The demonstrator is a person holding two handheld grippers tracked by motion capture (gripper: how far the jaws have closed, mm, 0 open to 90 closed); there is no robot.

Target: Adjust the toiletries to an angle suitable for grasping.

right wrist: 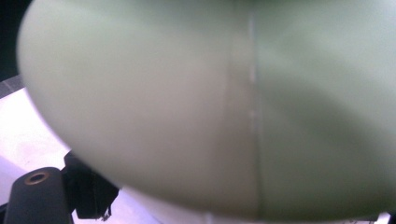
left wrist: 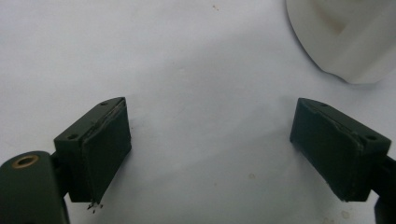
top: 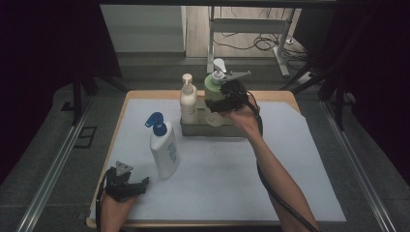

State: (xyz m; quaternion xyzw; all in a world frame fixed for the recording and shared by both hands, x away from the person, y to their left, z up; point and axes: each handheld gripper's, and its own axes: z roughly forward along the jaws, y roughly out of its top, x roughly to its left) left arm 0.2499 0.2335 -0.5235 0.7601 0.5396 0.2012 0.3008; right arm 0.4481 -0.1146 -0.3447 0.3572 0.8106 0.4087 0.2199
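In the high view the person's right forearm runs from the lower right of the frame up to the centre, where the right gripper (top: 223,99) clasps the green pump bottle (top: 212,92). That bottle stands upright at the right end of a metal tray (top: 212,129), just beside a cream pump bottle (top: 188,100) at the tray's left end. The left hand (top: 113,208) rests at the lower left, its left gripper (top: 140,183) lying low over the table and pointing right.

The table has a white mat (top: 222,169) inside a wooden edge. Beyond it is grey floor, a metal frame with cables at the top, and dark curtains at both sides.

In the right gripper view the green bottle (right wrist: 210,107) sits pressed close between the jaws, which stand wide around its body. In the left gripper view the jaws are spread apart over bare mat with nothing between them; the base of a white bottle with a blue pump (top: 163,147) shows at the upper right.
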